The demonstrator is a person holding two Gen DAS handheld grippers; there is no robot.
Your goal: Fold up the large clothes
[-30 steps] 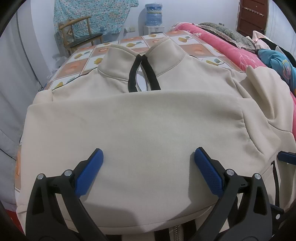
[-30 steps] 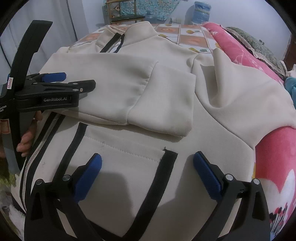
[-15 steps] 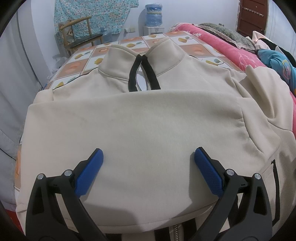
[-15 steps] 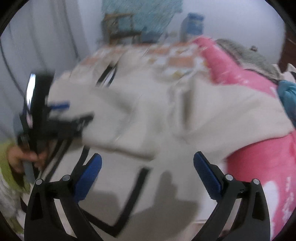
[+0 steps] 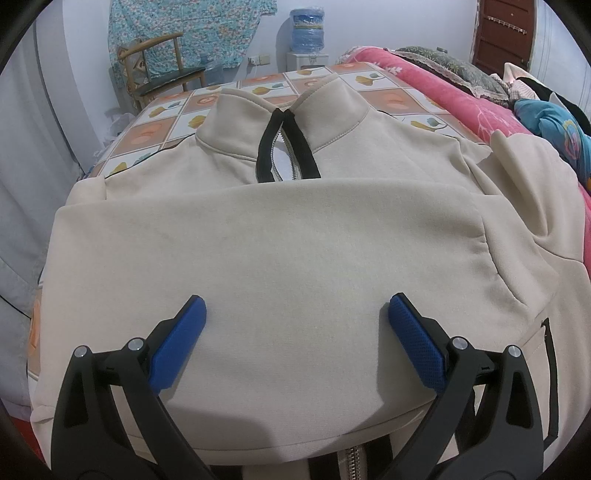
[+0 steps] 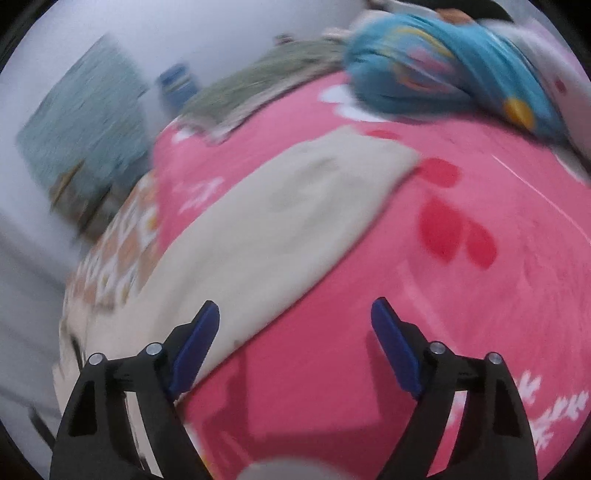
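A beige zip sweatshirt (image 5: 295,251) with a black-trimmed collar lies flat on the bed, its left sleeve folded across the chest. My left gripper (image 5: 295,317) hovers open just above that folded sleeve, nothing between its blue pads. In the blurred right wrist view, the sweatshirt's other sleeve (image 6: 288,214) stretches out over a pink blanket (image 6: 424,295). My right gripper (image 6: 295,325) is over the sleeve's lower edge and the blanket, its jaws wide but closing, with nothing gripped.
A tile-patterned sheet (image 5: 177,114) covers the bed's far side. A blue patterned garment (image 6: 443,74) and a grey-green pillow (image 6: 258,85) lie on the pink blanket. A wooden chair (image 5: 159,70) and water bottle (image 5: 306,26) stand by the far wall.
My right gripper swung quickly rightward and rolled, from over the sweatshirt's pocket to the outstretched sleeve on the pink blanket. Its jaws have narrowed a little. The left gripper stayed still.
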